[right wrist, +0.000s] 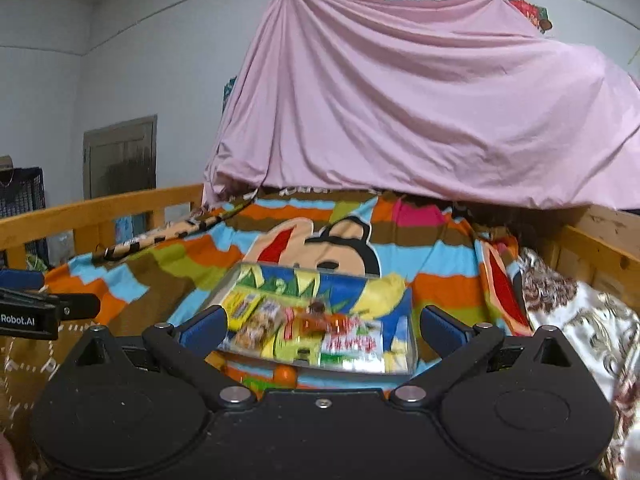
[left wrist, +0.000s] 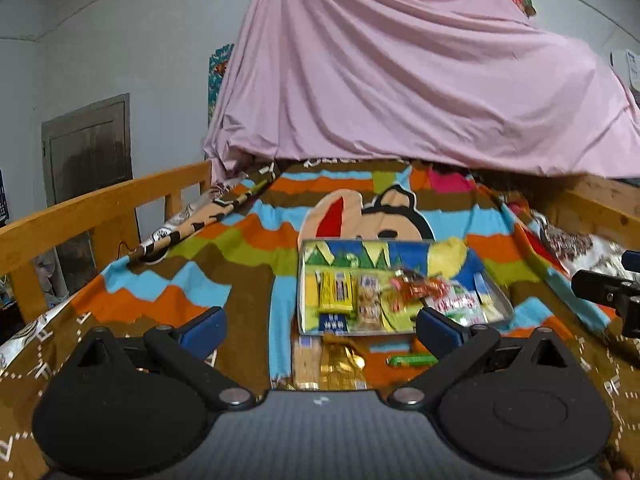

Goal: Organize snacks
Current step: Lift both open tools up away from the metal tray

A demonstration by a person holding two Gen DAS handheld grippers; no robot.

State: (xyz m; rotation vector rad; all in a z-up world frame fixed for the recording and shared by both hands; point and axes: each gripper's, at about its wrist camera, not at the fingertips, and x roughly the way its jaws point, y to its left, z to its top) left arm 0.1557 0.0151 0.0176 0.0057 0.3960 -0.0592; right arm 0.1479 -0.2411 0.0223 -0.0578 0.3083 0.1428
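Observation:
A clear shallow tray [left wrist: 305,280] [right wrist: 410,332] lies on the striped cartoon blanket and holds several snack packets: yellow bars [left wrist: 335,289], biscuit packs [left wrist: 368,298], an orange wrapper [left wrist: 420,286] and a red-and-white pack [left wrist: 456,304]. In front of the tray lie a cracker pack [left wrist: 306,362], a gold wrapper [left wrist: 344,364] and a green bar [left wrist: 412,359]. My left gripper [left wrist: 320,330] is open just short of these loose snacks, holding nothing. My right gripper [right wrist: 320,330] is open over the tray's near edge, also holding nothing.
Wooden bed rails [left wrist: 96,204] [right wrist: 600,240] run along both sides. A pink sheet [left wrist: 400,80] hangs over the far end. A rolled patterned cloth [left wrist: 192,224] lies at the left and a floral cloth [right wrist: 580,316] at the right.

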